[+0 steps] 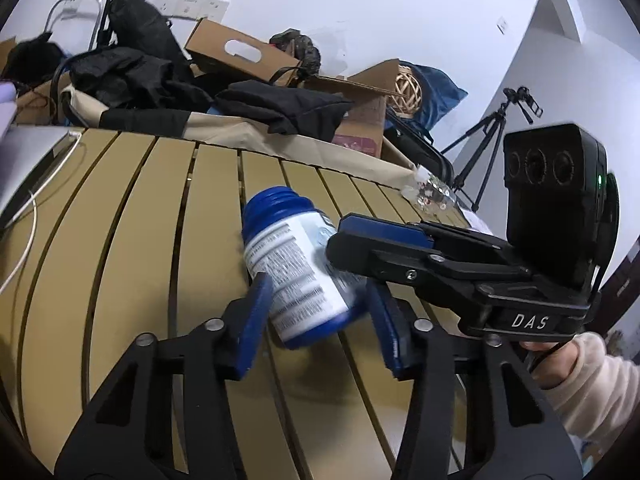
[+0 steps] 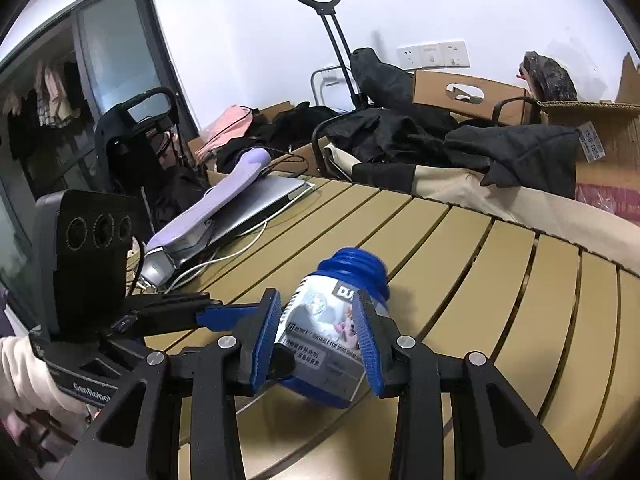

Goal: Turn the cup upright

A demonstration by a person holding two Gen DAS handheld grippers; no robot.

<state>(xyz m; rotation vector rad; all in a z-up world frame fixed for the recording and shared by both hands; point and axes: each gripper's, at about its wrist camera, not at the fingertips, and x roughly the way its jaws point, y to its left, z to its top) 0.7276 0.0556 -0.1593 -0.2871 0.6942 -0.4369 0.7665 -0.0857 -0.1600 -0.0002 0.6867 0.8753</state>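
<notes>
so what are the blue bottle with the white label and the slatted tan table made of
Blue bottle with the white label: looks like glossy moulded plastic, going by the moulded screw threads at its open neck; the printed label looks like a glossy film. Slatted tan table: matte flat slats with dark gaps; painted wood or metal, cannot tell which.

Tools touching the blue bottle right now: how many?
2. The right tool grips the tilted blue bottle across its label, pads on both sides. The left tool brackets its base end; pad contact there isn't certain.
</notes>
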